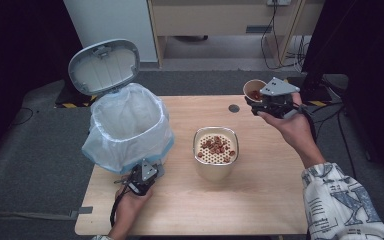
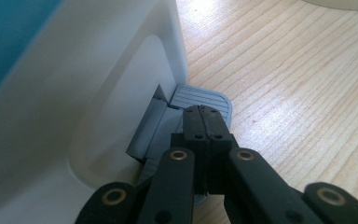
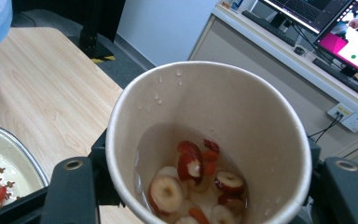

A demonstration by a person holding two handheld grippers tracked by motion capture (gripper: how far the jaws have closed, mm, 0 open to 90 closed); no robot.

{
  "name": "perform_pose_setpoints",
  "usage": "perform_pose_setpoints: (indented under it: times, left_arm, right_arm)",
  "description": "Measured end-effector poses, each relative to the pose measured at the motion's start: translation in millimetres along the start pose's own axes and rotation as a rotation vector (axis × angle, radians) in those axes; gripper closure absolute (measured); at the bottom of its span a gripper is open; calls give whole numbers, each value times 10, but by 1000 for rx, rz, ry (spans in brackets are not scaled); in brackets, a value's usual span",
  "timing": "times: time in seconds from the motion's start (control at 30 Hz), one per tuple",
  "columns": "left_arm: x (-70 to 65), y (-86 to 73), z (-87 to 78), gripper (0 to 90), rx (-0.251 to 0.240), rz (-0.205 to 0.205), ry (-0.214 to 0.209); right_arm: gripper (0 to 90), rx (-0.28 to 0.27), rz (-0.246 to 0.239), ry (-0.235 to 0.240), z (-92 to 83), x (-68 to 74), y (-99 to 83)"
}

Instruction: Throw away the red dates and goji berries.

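Note:
A white pedal bin (image 1: 127, 125) lined with a pale plastic bag stands at the table's left, its grey lid (image 1: 105, 65) tipped up and open. My left gripper (image 1: 147, 172) is at the bin's foot. In the left gripper view its jaws are shut (image 2: 204, 116) and their tips rest on the grey ribbed pedal (image 2: 193, 95). My right gripper (image 1: 272, 102) is raised over the far right of the table, shut on a paper cup (image 1: 254, 90). The cup (image 3: 214, 107) holds red date slices (image 3: 189, 163) in a little liquid. Its sides hide the gripper's (image 3: 207, 182) jaw tips.
A cream container with a perforated strainer insert (image 1: 216, 150) and red pieces on it stands mid-table. A small dark disc (image 1: 234, 108) lies near the far edge. The wooden table (image 1: 260, 200) is bare on the near right. Monitors and a desk stand behind.

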State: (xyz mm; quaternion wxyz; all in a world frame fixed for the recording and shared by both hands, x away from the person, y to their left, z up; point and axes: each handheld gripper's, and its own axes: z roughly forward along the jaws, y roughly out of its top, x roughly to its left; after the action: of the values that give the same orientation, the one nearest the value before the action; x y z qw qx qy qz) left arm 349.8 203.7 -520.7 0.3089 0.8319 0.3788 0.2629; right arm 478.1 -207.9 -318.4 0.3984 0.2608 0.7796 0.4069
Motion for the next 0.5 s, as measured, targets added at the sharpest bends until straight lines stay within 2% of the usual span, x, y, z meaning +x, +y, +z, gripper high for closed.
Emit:
perform_pose_setpoints:
  times: [0.2,0.5]
  left_arm:
    - [2,0,0,898,0,-1,-1]
    - [2,-1,1,898,-1,1,-1]
  right_arm:
    - [346,-1,-43,17,9,90,44]
    - [345,-1,-95,15,19,205,92]
